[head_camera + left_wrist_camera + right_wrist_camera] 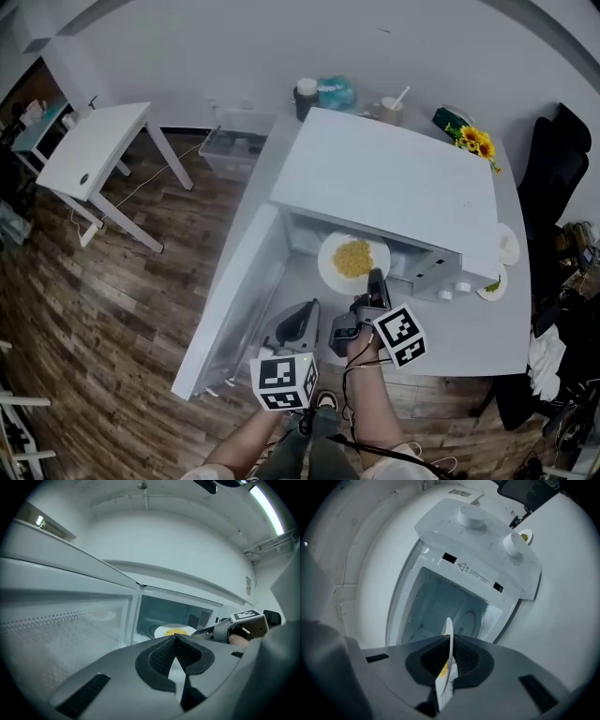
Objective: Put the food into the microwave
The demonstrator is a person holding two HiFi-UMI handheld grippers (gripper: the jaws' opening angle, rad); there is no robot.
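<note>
A white plate (352,259) with yellow food sits level at the mouth of the white microwave (394,178), whose door (234,291) hangs open to the left. My right gripper (375,279) is shut on the plate's near rim. In the right gripper view the plate (449,639) shows edge-on between the pads, with the cavity and its turntable (468,620) ahead. My left gripper (305,314) hangs shut and empty in front of the door, a little left of the plate. The left gripper view shows its pads (164,656) meeting and the plate (174,631) beyond.
The microwave fills most of a white table (469,328). A small dish (494,284) lies right of it; sunflowers (475,142), a cup (389,111) and a jar (306,98) stand behind. A small white desk (94,150) and a plastic bin (230,150) stand on the floor at left.
</note>
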